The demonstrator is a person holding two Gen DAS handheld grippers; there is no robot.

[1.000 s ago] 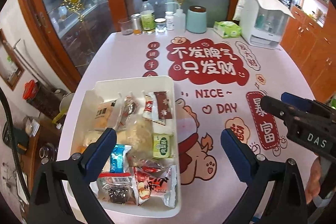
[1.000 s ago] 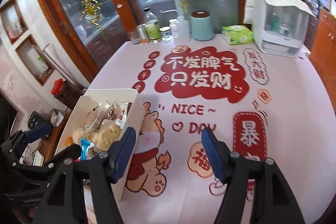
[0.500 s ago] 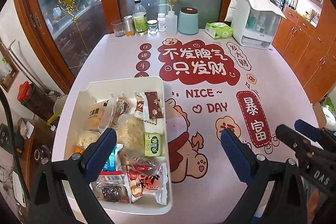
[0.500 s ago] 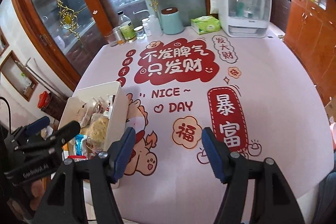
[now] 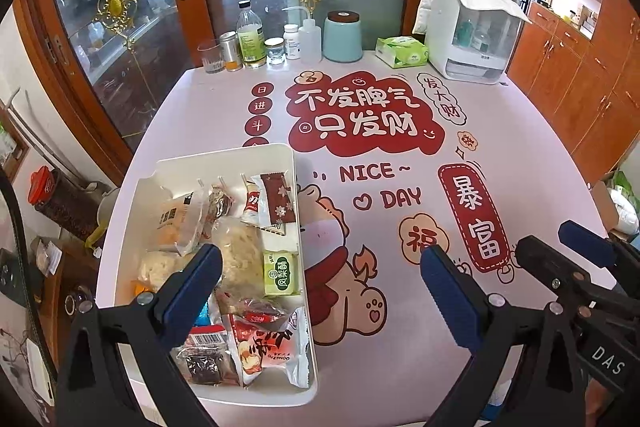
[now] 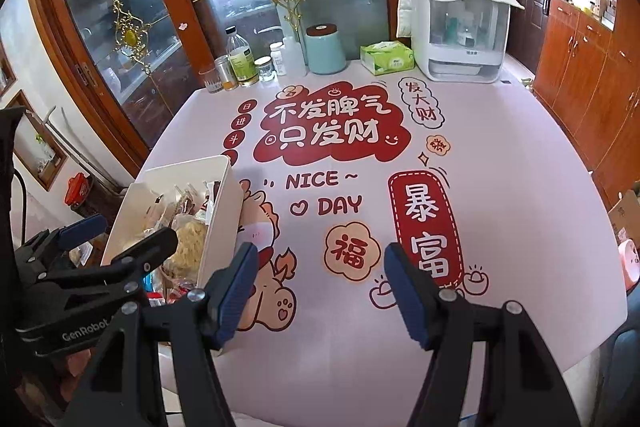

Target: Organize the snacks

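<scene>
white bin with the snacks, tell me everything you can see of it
The white bin is a rectangular, open-topped tub that looks like plastic, with rounded corners. It stands upright on the near left part of the printed table cover. Wrapped snacks fill it loosely. Neither gripper touches it.

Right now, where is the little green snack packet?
In the left wrist view, the green packet lies inside the white bin, against its right wall, just below the dark red wrapper.
</scene>
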